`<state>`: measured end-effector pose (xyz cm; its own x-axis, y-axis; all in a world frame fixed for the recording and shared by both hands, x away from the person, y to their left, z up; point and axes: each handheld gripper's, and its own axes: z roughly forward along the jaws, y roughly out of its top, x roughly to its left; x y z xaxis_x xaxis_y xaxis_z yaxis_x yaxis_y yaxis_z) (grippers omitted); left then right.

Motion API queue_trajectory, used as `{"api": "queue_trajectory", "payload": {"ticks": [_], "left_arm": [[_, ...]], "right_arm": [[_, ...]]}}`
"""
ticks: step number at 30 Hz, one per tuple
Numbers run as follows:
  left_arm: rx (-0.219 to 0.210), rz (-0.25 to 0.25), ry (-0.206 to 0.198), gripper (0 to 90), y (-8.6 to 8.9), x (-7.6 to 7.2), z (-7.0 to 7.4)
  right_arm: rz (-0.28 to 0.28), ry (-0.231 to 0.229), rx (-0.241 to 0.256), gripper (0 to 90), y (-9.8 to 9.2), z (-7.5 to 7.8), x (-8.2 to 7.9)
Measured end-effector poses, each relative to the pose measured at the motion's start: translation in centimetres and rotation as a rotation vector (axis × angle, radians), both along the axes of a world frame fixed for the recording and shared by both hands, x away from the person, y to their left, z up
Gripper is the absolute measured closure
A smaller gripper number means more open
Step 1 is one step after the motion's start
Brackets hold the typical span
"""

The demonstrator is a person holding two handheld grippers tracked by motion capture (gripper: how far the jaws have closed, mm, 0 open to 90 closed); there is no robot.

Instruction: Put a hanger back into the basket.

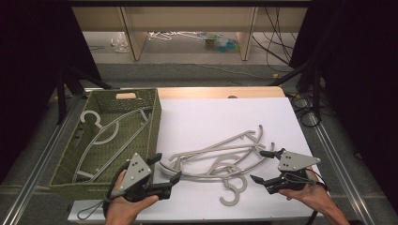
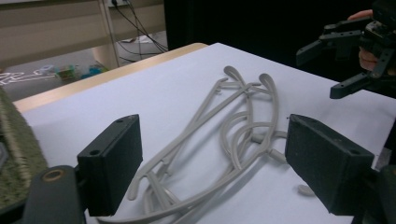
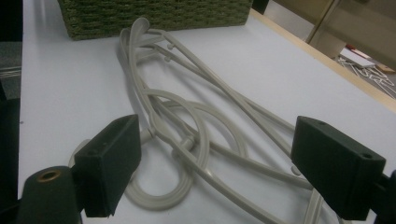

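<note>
Squarely between both tongs (image 1: 167,168) (image 1: 262,165): hangers (image 1: 216,157)

Stands at the middle of a dim room: white-topped table (image 1: 225,117) with a pale wooden edge along its far side. Beyond the table, grey floor (image 1: 187,70), then light wooden furniture panels (image 1: 133,35) with an open gap beneath. Under that gap, scattered clutter: white wire pieces (image 1: 173,35) and teal and green bits (image 1: 220,43). Right of the table, black cables (image 1: 277,42) trailing across the floor. Either side of the table, black curtains (image 1: 356,70) and dark stands. Along both long sides of the table, metal rails (image 1: 338,164). Lit evenly from above.
</note>
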<state>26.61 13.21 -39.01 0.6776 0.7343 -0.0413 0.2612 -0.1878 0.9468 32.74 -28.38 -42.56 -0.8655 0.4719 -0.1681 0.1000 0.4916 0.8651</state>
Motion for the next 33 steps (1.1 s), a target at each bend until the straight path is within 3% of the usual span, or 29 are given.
{"api": "queue_trajectory", "payload": {"ticks": [5, 6, 7, 9, 11, 24, 26, 33], "left_arm": [[0.024, -0.012, -0.026, 18.5, -0.1, -0.1, -1.4], [0.034, -0.022, -0.064, 18.3, 0.1, 0.1, -1.5], [0.026, -0.026, -0.073, 18.3, 0.2, 0.1, -1.7], [0.017, -0.023, -0.075, 18.1, 0.5, 0.0, -2.0], [0.037, -0.017, -0.089, 18.1, 0.6, -0.1, -2.2], [0.029, -0.044, -0.098, 17.9, 0.3, -0.9, -3.5], [0.046, -0.044, -0.095, 17.9, 0.2, -0.9, -3.6], [0.061, -0.062, -0.081, 17.9, -0.1, -1.1, -4.0]], "right_arm": [[-0.006, -0.001, 0.005, 16.7, 0.0, 0.1, -0.2], [-0.008, -0.004, 0.008, 16.7, 0.0, 0.1, -0.3], [-0.011, -0.006, 0.005, 16.7, -0.1, 0.0, -0.3], [-0.020, 0.002, 0.013, 16.7, -0.2, 0.0, -0.5], [-0.023, 0.002, 0.012, 16.7, -0.3, -0.1, -0.7], [0.017, 0.031, -0.035, 16.9, -0.1, -1.4, -0.4], [0.029, 0.031, -0.040, 18.1, 0.1, -1.7, 0.1], [0.060, 0.053, -0.132, 28.0, 0.7, -2.5, 2.1]]}}
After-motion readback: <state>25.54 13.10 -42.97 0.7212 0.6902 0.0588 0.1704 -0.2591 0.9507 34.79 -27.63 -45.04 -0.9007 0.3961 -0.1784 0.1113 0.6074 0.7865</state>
